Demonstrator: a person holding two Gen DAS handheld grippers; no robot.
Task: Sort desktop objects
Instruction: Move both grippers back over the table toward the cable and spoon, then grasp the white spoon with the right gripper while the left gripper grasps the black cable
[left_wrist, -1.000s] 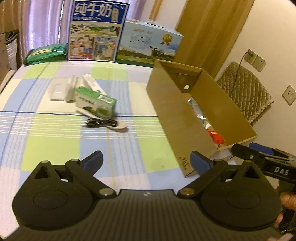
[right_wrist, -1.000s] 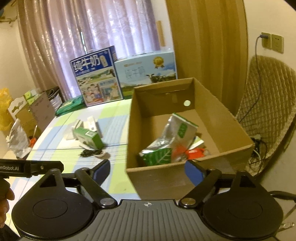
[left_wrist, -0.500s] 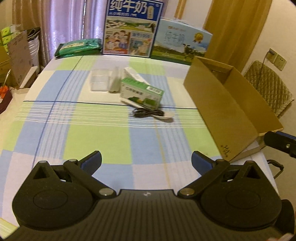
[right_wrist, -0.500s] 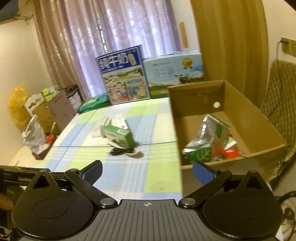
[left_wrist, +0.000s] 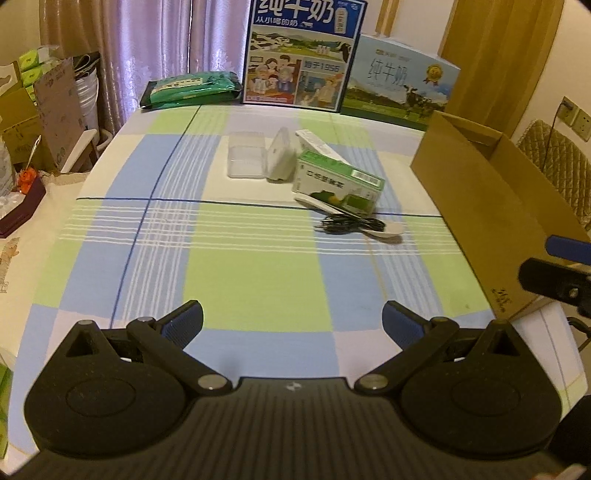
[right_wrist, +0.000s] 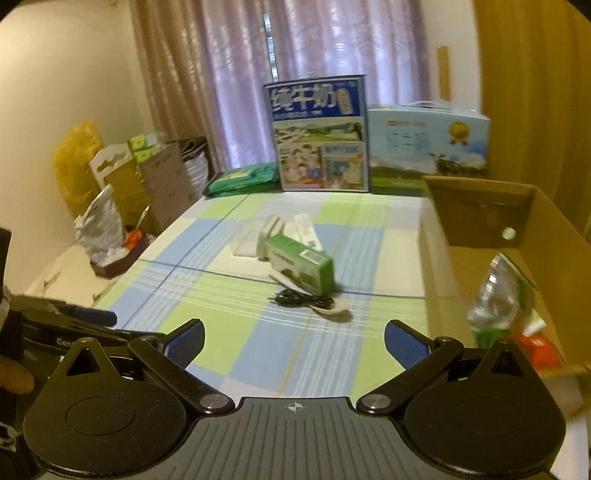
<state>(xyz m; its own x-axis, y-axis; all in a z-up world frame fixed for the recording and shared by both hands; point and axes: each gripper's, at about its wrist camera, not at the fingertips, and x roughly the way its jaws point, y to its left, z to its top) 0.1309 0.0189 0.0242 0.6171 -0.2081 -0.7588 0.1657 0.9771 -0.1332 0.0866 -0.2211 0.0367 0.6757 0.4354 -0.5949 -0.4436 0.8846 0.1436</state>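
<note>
On the desk, a carton lies at centre, a spoon and cable touching it at 6 o'clock, a case at 10 o'clock. A cardboard box stands at 3 o'clock; two milk boxes at 12.

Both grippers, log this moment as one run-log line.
left gripper: open, empty | right gripper: open, empty | green box, black cable: on table | cardboard box: partly filled
</note>
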